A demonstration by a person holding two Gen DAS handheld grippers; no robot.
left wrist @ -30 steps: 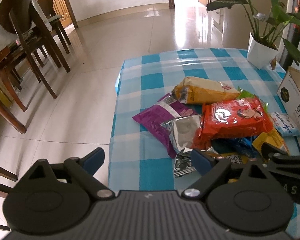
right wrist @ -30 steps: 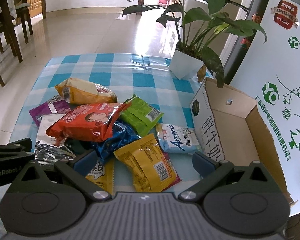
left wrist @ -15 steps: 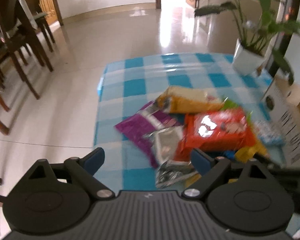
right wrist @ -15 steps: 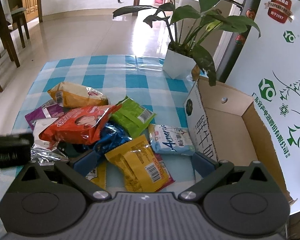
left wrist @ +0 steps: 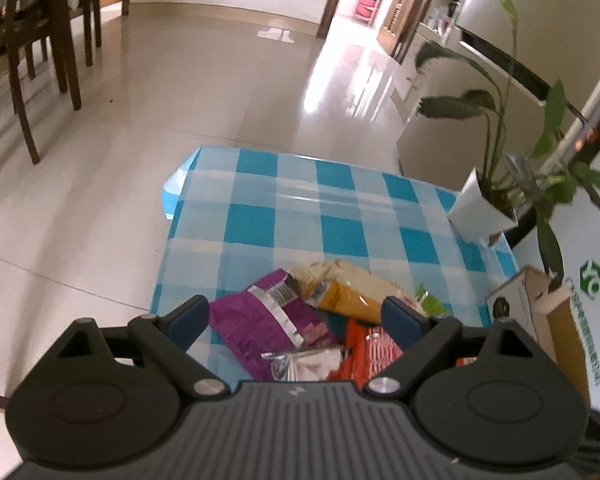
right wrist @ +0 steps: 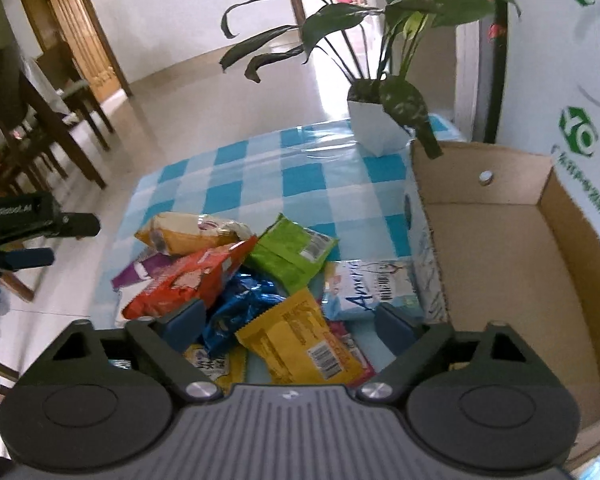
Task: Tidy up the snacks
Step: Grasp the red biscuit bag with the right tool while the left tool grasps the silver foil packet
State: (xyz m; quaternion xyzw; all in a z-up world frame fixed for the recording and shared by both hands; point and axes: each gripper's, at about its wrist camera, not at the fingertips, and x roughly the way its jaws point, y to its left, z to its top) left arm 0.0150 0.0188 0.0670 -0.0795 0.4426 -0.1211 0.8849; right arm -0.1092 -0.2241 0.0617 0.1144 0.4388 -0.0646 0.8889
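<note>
The right gripper (right wrist: 288,318) hangs over the near end of the snack heap with its jaws closing, though they stand wide apart and the pads press on nothing. Between and just beyond its fingers lies a yellow packet (right wrist: 304,344) with a barcode, resting on a red wrapper edge; a crumpled blue packet (right wrist: 240,308) touches it on the left, and another yellow packet (right wrist: 216,366) shows just beneath the left finger. Near the right finger lies a pale blue packet (right wrist: 374,288), touching the wall of the open cardboard box (right wrist: 500,248), which stands to the right of the heap. Farther on lie a red packet (right wrist: 196,280), a green packet (right wrist: 292,254) and, behind them, an orange-and-cream packet (right wrist: 184,234).

The left gripper (left wrist: 296,322) is wide open and holds nothing. Below and between its fingers lie a purple packet (left wrist: 260,328) and a silver packet (left wrist: 308,362), with the red packet (left wrist: 374,354) under the right finger. Just past the fingertips sits the orange-and-cream packet (left wrist: 348,284).

All the snacks rest on a blue checked tablecloth (left wrist: 300,208). At its far right corner stands a potted plant (right wrist: 380,128) in a white pot. Beyond the table are a glossy tiled floor and dark wooden chairs (left wrist: 40,40).
</note>
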